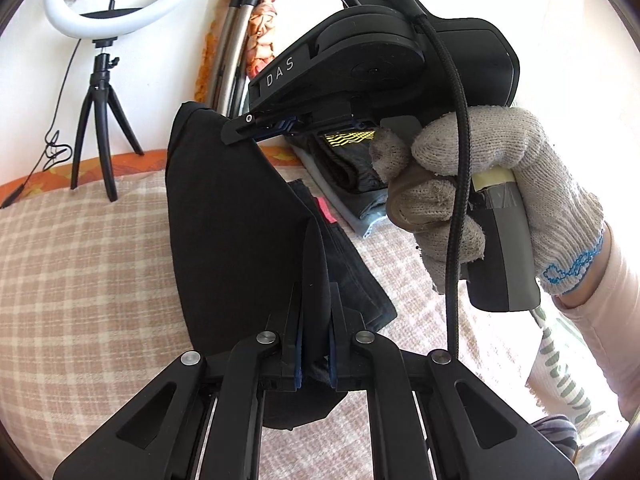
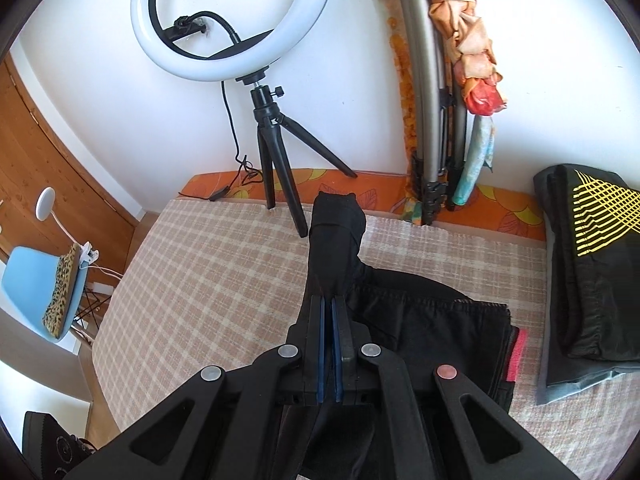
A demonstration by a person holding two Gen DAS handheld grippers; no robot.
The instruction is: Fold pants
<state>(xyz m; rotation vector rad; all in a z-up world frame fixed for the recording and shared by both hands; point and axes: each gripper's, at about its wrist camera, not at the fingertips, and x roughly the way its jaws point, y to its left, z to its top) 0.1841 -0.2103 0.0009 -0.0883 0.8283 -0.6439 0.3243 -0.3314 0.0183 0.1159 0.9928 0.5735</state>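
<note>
A bed covered by a beige checked blanket [image 2: 208,256] is filling the room's middle, with an orange patterned sheet edge [image 2: 372,188] showing along a white wall. A ring light on a black tripod [image 2: 276,148] is standing at the bed's far edge, and a folded metal stand [image 2: 428,100] is leaning beside it. A folded dark garment with yellow lines [image 2: 592,240] is lying to the right; a blue chair [image 2: 36,280] is sitting beyond the bed's left side.

The left gripper [image 1: 314,312] is pinching a fold of the black pants [image 1: 236,220], fingers nearly closed on the cloth. The right gripper [image 2: 328,304], worked by a gloved hand [image 1: 492,196], is likewise clamping the pants, lifting one edge while the rest is lying on the blanket.
</note>
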